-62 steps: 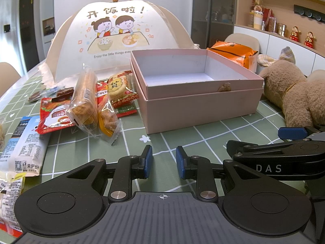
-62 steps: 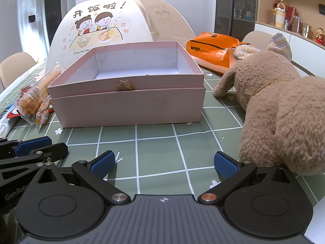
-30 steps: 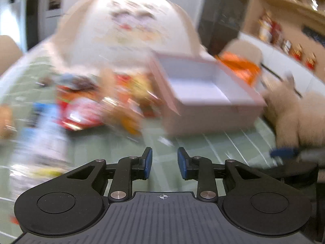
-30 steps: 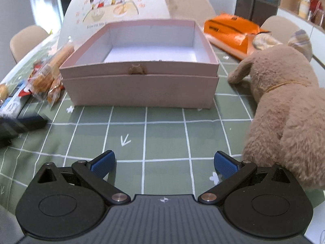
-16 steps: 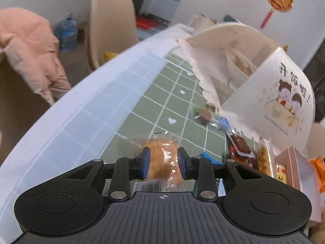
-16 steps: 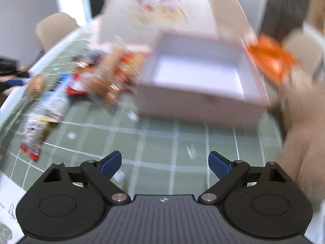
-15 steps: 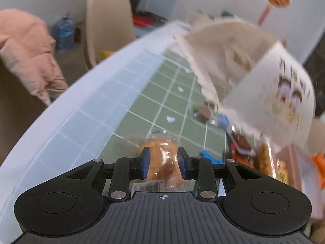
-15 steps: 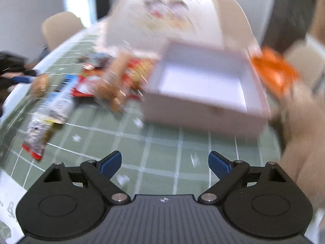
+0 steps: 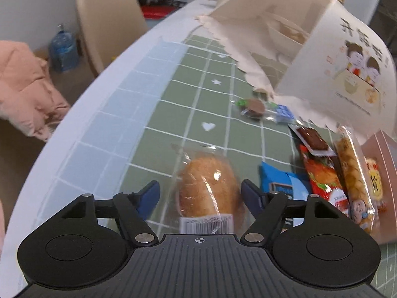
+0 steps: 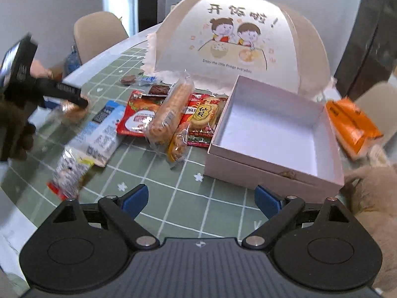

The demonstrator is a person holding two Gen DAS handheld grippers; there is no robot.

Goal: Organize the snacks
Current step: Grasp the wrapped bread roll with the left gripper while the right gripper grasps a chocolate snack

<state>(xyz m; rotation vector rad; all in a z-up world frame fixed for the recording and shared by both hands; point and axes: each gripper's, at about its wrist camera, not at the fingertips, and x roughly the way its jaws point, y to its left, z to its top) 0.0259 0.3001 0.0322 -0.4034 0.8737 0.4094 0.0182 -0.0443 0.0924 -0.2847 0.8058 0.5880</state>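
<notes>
A wrapped golden bun [image 9: 207, 178] lies on the green checked cloth near the table's left edge. My left gripper [image 9: 199, 192] straddles it, jaws opening, with a gap between each blue pad and the wrapper. In the right wrist view the left gripper [image 10: 74, 96] shows at the far left, blurred. My right gripper [image 10: 201, 197] hovers open and empty in front of the empty pink box [image 10: 248, 173]. Left of the box lie a long biscuit pack [image 10: 171, 109], a red pack [image 10: 139, 116], a rice cracker pack [image 10: 203, 114] and a blue-white pack [image 10: 101, 131].
A white food cover dome [image 10: 235, 37] stands behind the snacks and box. An orange bag [image 10: 352, 124] and a plush toy [image 10: 372, 193] lie right of the box. Small candies [image 9: 255, 106] sit by the dome. A beige chair [image 9: 109, 19] stands beyond the table edge.
My left gripper swung left from the box to the bun by the table edge, and its nearly shut jaws spread wide around the bun. The right gripper rose and turned left.
</notes>
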